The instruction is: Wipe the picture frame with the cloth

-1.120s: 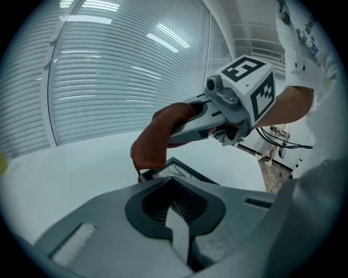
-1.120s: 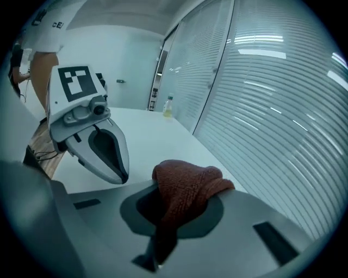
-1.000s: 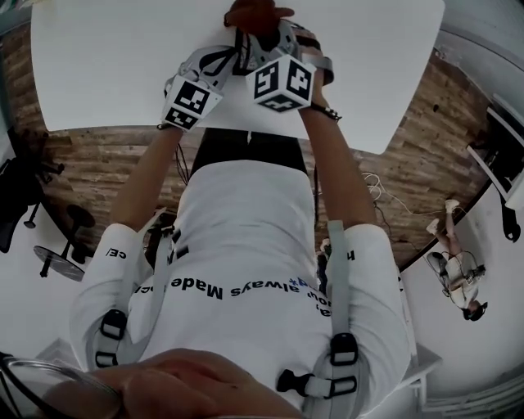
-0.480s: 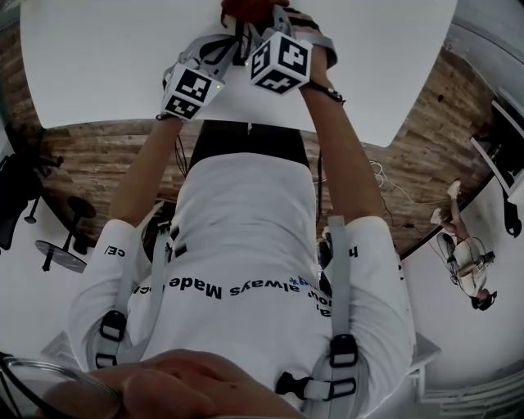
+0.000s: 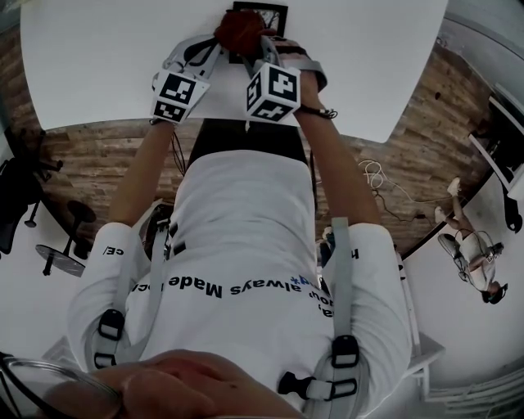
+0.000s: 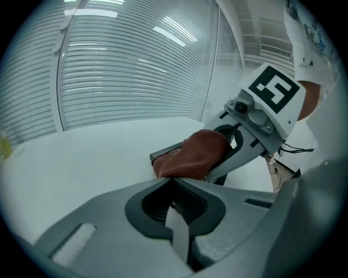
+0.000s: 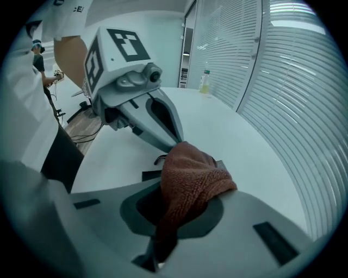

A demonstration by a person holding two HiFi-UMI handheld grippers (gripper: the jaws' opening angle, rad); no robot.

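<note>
Picture frame (image 5: 262,11), dark and rectangular with a pale inset, is seen lying flat at the far edge of the white worktop (image 5: 98,57), just beyond both sets of tongs. The rust-brown terry cloth (image 7: 190,182) is clamped in the tongs of the right gripper (image 5: 260,51), which are closed on a bunched fold. The wad is pressed on the frame's near left corner. The tongs of the left gripper (image 6: 169,183) are drawn fully together with nothing seen between them. Their tips are set just beside the frame, possibly touching its edge, though the contact is hidden by the cloth.

The wiping step is judged to be under way. It would be done well if the wad were kept flat and drawn along each rail in turn under light pressure. The frame should be steadied by the left tips so that it is not pushed off the far edge.

Compared with 1 s ago, the frame is now shown beyond the cloth, where only the cloth was seen. Both marker cubes are placed lower and further left in the head view.
</note>
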